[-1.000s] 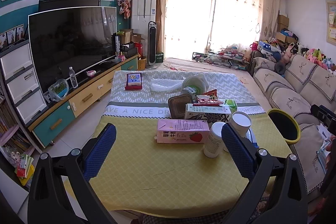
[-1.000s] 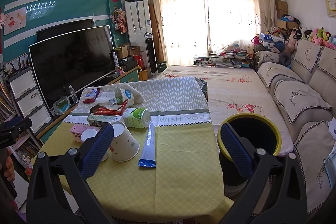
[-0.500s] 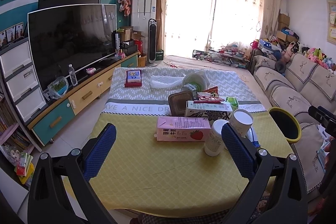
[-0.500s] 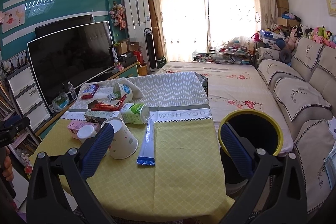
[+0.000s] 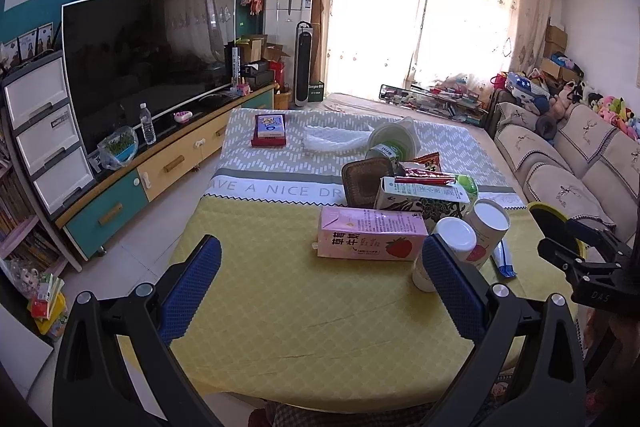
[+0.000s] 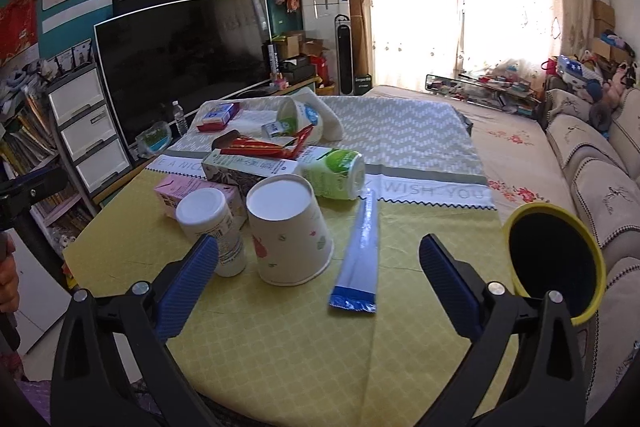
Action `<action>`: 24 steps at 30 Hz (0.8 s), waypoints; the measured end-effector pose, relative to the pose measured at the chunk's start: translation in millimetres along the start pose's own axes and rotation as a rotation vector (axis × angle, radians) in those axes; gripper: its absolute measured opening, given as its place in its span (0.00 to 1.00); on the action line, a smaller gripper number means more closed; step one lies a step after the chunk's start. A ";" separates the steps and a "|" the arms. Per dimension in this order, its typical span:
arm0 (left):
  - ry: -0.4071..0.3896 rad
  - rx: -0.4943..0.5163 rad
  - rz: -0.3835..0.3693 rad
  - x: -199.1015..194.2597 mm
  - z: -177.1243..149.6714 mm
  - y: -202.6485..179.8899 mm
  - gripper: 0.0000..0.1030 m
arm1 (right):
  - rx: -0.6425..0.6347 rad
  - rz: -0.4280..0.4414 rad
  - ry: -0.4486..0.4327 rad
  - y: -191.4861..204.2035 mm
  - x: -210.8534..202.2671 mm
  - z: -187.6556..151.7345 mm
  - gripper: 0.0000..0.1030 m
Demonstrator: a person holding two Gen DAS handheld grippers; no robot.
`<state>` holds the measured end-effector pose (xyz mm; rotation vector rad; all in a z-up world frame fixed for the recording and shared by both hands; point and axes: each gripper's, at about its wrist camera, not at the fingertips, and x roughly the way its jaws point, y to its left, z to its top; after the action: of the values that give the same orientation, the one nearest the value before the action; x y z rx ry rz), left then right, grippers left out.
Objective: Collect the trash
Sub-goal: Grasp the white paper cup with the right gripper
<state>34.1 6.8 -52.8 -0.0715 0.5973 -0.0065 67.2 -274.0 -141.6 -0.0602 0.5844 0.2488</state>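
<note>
Trash lies in a cluster on the yellow-clothed table [image 5: 280, 307]: a pink strawberry milk carton [image 5: 370, 239], a white bottle [image 6: 212, 227], an upturned paper cup [image 6: 288, 231], a blue-and-white wrapper [image 6: 360, 259], a green can [image 6: 338, 173] and a green-white carton [image 6: 248, 167]. A yellow-rimmed black bin [image 6: 554, 259] stands off the table's right edge. My left gripper [image 5: 320, 291] is open above the bare near cloth, short of the pink carton. My right gripper [image 6: 318, 283] is open just before the paper cup and wrapper. Both hold nothing.
A red-edged box [image 5: 270, 131], a white bag [image 5: 332, 139] and a tipped tub [image 6: 300, 115] lie farther back on the table. A large TV [image 5: 148, 55] on a low cabinet fills the left. A sofa [image 5: 580, 163] runs along the right.
Both grippers have moved forward and lower toward the table, so the trash looms larger. The right gripper has closed in on the paper cup and wrapper. Nothing was grasped.
</note>
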 end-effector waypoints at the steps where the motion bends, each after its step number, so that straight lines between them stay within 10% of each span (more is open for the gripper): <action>1: 0.004 0.000 0.000 2.3 -0.8 0.5 0.96 | -0.007 0.002 0.008 2.6 8.2 1.9 0.84; 24: 0.053 0.005 -0.003 26.3 -9.4 -0.2 0.96 | 0.031 0.100 0.138 16.3 86.1 12.4 0.54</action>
<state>50.6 5.3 -75.3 -0.0679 0.6501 -0.0131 139.1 -238.2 -178.6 -0.0178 0.7292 0.3341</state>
